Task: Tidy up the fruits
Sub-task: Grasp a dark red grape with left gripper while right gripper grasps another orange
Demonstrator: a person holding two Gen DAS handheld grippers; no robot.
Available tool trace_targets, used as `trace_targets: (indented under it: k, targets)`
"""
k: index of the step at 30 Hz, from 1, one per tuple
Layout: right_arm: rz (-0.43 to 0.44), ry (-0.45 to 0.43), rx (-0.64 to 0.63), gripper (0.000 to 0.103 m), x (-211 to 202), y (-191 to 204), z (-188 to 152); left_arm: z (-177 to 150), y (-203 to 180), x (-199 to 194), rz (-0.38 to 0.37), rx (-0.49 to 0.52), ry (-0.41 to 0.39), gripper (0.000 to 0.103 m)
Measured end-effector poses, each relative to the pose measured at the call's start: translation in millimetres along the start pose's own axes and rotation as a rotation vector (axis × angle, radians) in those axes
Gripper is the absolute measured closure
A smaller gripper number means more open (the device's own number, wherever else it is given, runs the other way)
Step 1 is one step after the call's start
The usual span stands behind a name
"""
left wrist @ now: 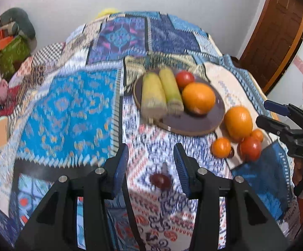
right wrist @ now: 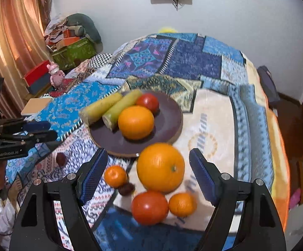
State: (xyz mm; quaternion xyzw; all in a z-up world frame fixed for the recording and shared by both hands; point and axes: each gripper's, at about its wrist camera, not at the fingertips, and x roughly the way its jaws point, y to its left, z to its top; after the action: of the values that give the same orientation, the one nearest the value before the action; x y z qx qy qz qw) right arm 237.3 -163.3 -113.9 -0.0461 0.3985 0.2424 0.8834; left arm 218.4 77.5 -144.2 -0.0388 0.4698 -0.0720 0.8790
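Note:
A dark brown plate [left wrist: 195, 123] [right wrist: 168, 123] on the patterned cloth holds two corn cobs [left wrist: 152, 94] [right wrist: 101, 108], a tomato [left wrist: 184, 78] [right wrist: 148, 102] and an orange [left wrist: 198, 97] [right wrist: 136, 122]. Beside the plate lie a big orange [left wrist: 238, 123] [right wrist: 160, 167], a tomato [left wrist: 250, 148] [right wrist: 149, 207], two small oranges [left wrist: 221, 147] [right wrist: 115, 176] [right wrist: 181, 204] and a dark date [right wrist: 126, 189]. Another dark date [left wrist: 160, 180] [right wrist: 61, 159] lies between the jaws of my open left gripper [left wrist: 152, 163]. My right gripper [right wrist: 148, 173] is open around the big orange, above it.
A patchwork cloth [left wrist: 67, 108] [right wrist: 193, 62] covers the table. Boxes and clutter [right wrist: 72, 44] stand at the far left by a curtain [right wrist: 11, 41]. A pink toy [right wrist: 55, 73] and a tan book [right wrist: 36, 105] sit at the table's left edge. A wooden door [left wrist: 276, 31] is on the right.

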Motion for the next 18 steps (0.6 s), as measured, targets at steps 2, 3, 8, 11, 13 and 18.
trace_targets:
  k: [2,3,8,11,13,18]
  targets:
    - [-0.005,0.016,0.010,0.025,3.4,-1.8,-7.2,-9.7,0.0,3.6,-0.005,-0.006,0.020,0.059]
    - [-0.006,0.026,0.016,0.025,6.1,-3.6,-10.0,-14.2,0.1,5.8,-0.009,-0.009,0.032,0.059]
    - [-0.013,0.063,0.050,0.025,17.4,-13.5,-21.2,-30.1,-3.6,13.9,-0.029,-0.006,0.063,0.058]
    - [-0.004,0.083,0.067,0.025,26.8,-18.4,-22.2,-35.5,-6.6,18.4,-0.037,0.000,0.075,0.059]
    - [-0.002,0.091,0.076,0.025,31.5,-19.8,-22.5,-37.7,-8.3,21.1,-0.037,0.004,0.079,0.062]
    - [0.020,0.103,0.101,0.025,41.2,-22.6,-22.1,-38.0,-9.4,25.0,-0.018,0.019,0.067,0.069]
